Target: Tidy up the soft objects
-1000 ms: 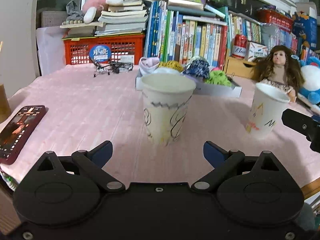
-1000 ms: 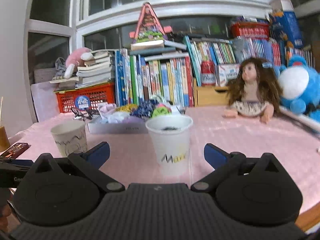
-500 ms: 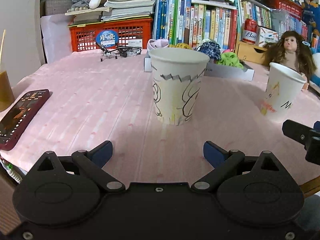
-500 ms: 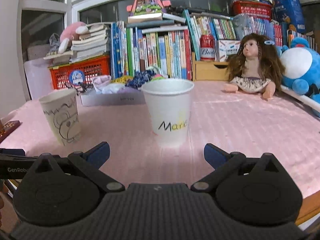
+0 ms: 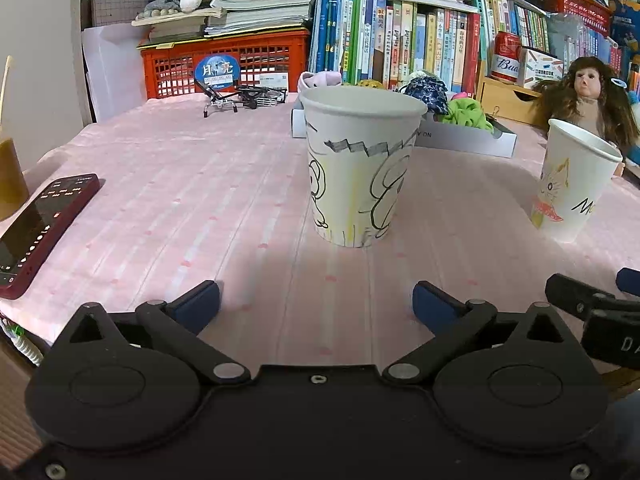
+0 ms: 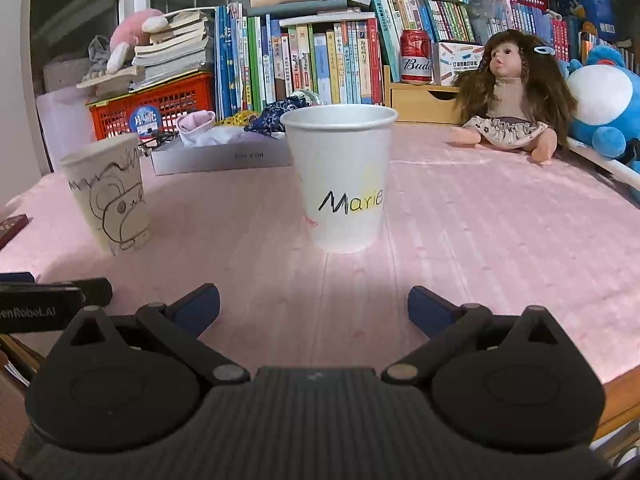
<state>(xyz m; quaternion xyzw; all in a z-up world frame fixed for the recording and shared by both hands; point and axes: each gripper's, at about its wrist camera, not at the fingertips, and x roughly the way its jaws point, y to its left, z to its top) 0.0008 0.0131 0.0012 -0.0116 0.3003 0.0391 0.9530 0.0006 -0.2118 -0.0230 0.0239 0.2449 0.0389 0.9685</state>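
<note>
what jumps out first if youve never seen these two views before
Two paper cups standing upright on the pink tablecloth: the doodled cup straight ahead of the left tongs, whose jaws are opening with nothing between them, and the "Marie" cup ahead of the open right tongs. Behind them sits a white box of colourful soft items, and a long-haired doll sits at the right before the crowded bookshelf.

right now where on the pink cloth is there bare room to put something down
Bare cloth lies between the phone and the drawn-on cup, and between the Marie cup and the doll. Crowded at the back: the white tray of soft items, red basket and books.
</note>
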